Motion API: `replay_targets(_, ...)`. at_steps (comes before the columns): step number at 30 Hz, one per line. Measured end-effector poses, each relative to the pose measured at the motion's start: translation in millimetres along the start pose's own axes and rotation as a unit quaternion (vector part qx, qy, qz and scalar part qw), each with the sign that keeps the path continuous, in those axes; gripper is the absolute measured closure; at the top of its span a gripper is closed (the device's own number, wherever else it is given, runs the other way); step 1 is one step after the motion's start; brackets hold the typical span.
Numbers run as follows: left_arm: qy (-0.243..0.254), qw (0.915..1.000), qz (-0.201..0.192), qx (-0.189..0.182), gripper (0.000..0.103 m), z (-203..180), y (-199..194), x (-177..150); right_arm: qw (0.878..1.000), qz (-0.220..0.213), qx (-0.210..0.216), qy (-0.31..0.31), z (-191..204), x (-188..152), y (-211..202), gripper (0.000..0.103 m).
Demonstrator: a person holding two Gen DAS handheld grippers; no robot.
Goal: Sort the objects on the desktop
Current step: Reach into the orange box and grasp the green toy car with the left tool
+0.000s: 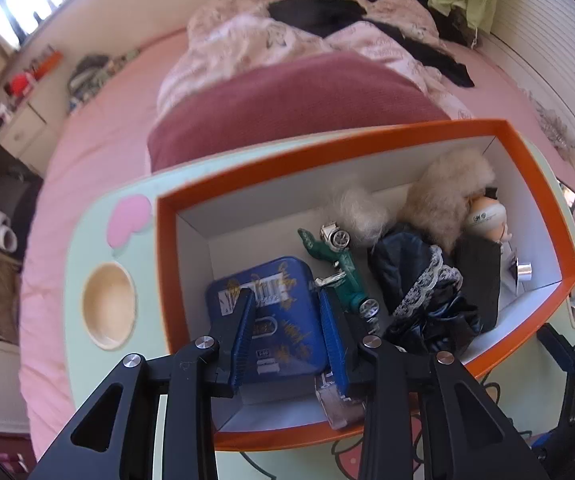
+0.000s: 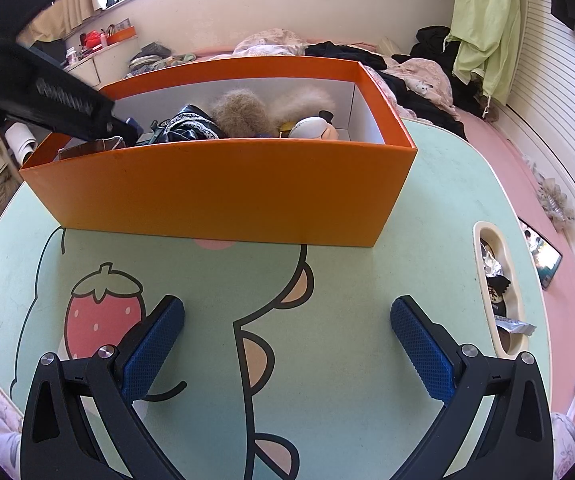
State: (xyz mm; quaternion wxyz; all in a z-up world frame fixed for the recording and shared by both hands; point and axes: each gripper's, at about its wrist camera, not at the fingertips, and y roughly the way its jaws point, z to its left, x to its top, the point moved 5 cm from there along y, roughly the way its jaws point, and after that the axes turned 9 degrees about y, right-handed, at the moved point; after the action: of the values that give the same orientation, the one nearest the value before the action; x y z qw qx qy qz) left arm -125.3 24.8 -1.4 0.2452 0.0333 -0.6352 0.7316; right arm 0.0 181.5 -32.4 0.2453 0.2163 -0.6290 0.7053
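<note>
Left claw (image 1: 286, 294) points steeply down into an open orange cardboard box with a white inside (image 1: 327, 148). Its two blue ribbed fingers stand only a narrow gap apart, with nothing pinched between them, so it is released. Through the gap shows a flat blue tin with rounded corners and gold lettering (image 1: 287, 344), lying on the box floor at the box's left end. A small clear plastic piece (image 1: 339, 404) lies at the near wall, just beside the base of the claw's right finger; whether they touch cannot be told.

Just right of the tin lies a green toy vintage car with silver wheels (image 1: 347, 268), set at a slant. Further right is a doll with fluffy cream hair (image 1: 443, 196) in a dark satin dress trimmed with lace, its pale head toward the box's right end. A small silvery cylinder (image 1: 524, 270) sits by the right wall.

Right claw (image 2: 287, 306) hangs above the counter in front of the box, well apart from it, its blue padded fingers spread wide and empty.

The box stands on a mint-green counter (image 2: 427, 240) printed with a cartoon figure and a pink strawberry (image 2: 103, 312). A round cup recess (image 1: 107, 306) is sunk into the counter left of the box, and an oval recess (image 2: 481, 236) at the right edge holds crumpled wrappers.

Beyond the counter spreads a bed with a pink sheet (image 1: 99, 152), heaped with pale quilts and dark clothes.
</note>
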Motion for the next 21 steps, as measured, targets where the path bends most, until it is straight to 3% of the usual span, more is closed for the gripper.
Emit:
replay_targets(3, 0.003, 0.9999, 0.014, 0.006, 0.065, 5, 1, -4, 1.000, 0.000, 0.000, 0.000, 1, 0, 0, 0.000)
replay_targets(4, 0.007, 0.9995, 0.023, 0.022, 0.053, 6, 2, -7, 1.000, 0.000, 0.000, 0.000, 1, 0, 0, 0.000)
replay_targets(8, 0.033, 0.9949, 0.058, 0.075, 0.041, 2, 17, -2, 1.000, 0.000, 0.000, 0.000, 2, -1, -1, 0.000)
replay_targets(11, 0.066, 0.9928, 0.047, 0.087, 0.042, -8, 18, 1, 1.000, 0.000, 0.001, 0.001, 4, -1, -1, 0.000)
replay_targets(13, 0.073, 0.9931, 0.035, 0.085, 0.056, -10, 13, 4, 1.000, 0.000, 0.001, 0.001, 5, -1, -1, 0.000)
replay_targets(14, 0.069, 0.9946, 0.028, 0.072, 0.061, -10, 9, 6, 1.000, 0.000, 0.001, 0.001, 4, -2, -1, 0.000)
replay_targets(15, 0.060, 0.9965, 0.024, 0.054, 0.077, -11, 4, 8, 1.000, 0.000, 0.002, 0.000, 4, -2, -2, 0.000)
replay_targets(16, 0.044, 0.9986, 0.019, 0.022, 0.101, -12, -1, 12, 1.000, 0.000, 0.001, 0.000, 6, -1, -1, 0.000)
replay_targets(17, 0.025, 0.9993, 0.019, -0.022, 0.102, -13, -7, 13, 1.000, 0.000, 0.002, 0.000, 6, 0, -1, 0.000)
replay_targets(18, 0.014, 0.9985, 0.015, -0.051, 0.100, -16, -11, 15, 1.000, -0.001, 0.003, 0.000, 6, 0, -1, 0.000)
replay_targets(20, -0.005, 0.9944, 0.003, -0.106, 0.082, -21, -22, 19, 1.000, 0.000, 0.003, -0.001, 6, -1, -1, 0.000)
replay_targets(21, -0.012, 0.9928, 0.002, -0.119, 0.058, -23, -25, 19, 1.000, -0.001, 0.003, -0.001, 6, 0, -1, 0.000)
